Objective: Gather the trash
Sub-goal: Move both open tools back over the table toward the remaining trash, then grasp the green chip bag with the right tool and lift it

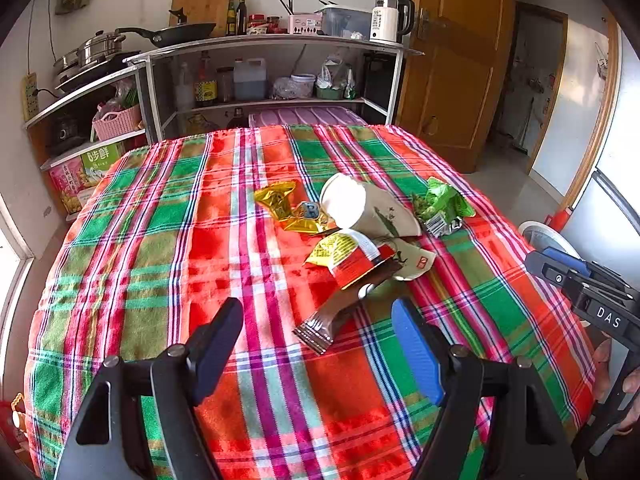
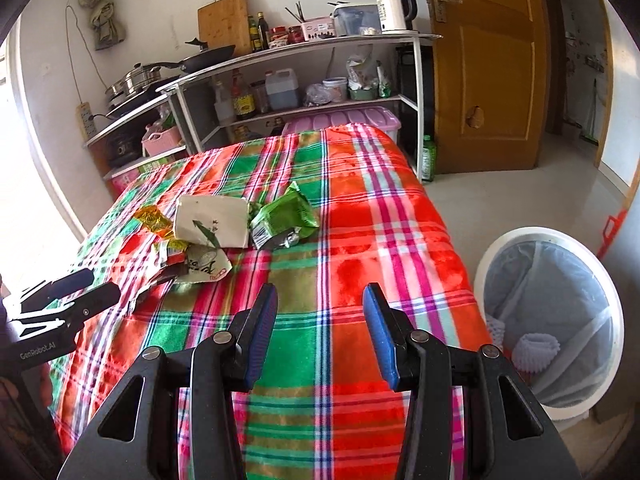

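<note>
Left claw [image 1: 318,322]: held above the plaid-covered surface [image 1: 160,240], jaws spread wide and empty, nothing between the pads. Right claw [image 2: 320,306]: jaws parted and empty, likewise above the cloth.

Trash, clustered just ahead of the left claw. Nearest its fingertips: a dark brown wrapper [image 1: 332,320] with a crimped silver end, lying flat between and slightly beyond the two fingers. Directly past it: a red and yellow snack packet [image 1: 348,258], overlapping a flattened paper cup [image 1: 412,262]. Farther ahead: a white paper cup [image 1: 360,210] tipped on its side, mouth turned toward the claw. Beyond and left of that cup: a crumpled gold wrapper [image 1: 286,208]. Ahead and right: a green snack bag [image 1: 444,208].

Same cluster from the right claw: ahead and to the left, green snack bag closest to its line, well apart from the fingertips.

Trash bin [image 2: 552,320]: white, round, lined with a pale bag, on the floor just right of the right claw, beside the surface edge; some white crumpled pieces inside.

Background: shelf unit [image 1: 260,44] with pans, bottles and a kettle [image 1: 390,20], far ahead of both claws.
</note>
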A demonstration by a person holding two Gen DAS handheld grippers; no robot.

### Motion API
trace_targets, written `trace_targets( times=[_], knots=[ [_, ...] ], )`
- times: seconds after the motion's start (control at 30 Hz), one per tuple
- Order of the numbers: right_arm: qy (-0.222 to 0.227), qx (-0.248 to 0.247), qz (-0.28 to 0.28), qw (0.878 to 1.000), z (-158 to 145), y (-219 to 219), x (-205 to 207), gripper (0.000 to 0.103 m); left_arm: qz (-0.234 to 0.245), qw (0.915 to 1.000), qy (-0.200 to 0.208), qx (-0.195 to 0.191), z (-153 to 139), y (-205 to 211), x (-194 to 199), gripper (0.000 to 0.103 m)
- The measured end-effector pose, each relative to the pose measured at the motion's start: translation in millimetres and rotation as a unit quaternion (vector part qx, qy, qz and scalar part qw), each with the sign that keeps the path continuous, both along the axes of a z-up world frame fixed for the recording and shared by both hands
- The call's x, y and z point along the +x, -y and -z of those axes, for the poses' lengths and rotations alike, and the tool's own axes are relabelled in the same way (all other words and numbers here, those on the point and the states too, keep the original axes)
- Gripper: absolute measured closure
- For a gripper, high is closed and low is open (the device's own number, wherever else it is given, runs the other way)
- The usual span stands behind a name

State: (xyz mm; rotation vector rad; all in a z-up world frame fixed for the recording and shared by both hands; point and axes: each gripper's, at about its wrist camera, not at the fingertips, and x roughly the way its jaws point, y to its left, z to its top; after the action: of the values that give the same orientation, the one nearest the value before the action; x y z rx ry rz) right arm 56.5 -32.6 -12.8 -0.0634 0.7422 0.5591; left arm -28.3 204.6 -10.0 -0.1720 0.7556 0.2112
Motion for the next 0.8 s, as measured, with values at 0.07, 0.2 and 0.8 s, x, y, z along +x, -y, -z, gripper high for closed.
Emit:
trace_targets(
  times=[0.07,0.2,0.8],
  knots=[
    [0.001,-0.007,-0.007,1.000,2,-10,0,0.057,0.002,1.0000,-0.003,-0.008,3,-7,2,0.025],
    [-0.002,-0.013,-0.012,1.000,6,-24,2,0.057,0.020,0.9994,-0.008,-0.029,7,-14,13,0.022],
    [-0.032,0.019,-0.018,0.999,3,-51,59,0.044,0.017,0.9976,-0.028,-0.061,13,-24,64,0.020]
  ],
)
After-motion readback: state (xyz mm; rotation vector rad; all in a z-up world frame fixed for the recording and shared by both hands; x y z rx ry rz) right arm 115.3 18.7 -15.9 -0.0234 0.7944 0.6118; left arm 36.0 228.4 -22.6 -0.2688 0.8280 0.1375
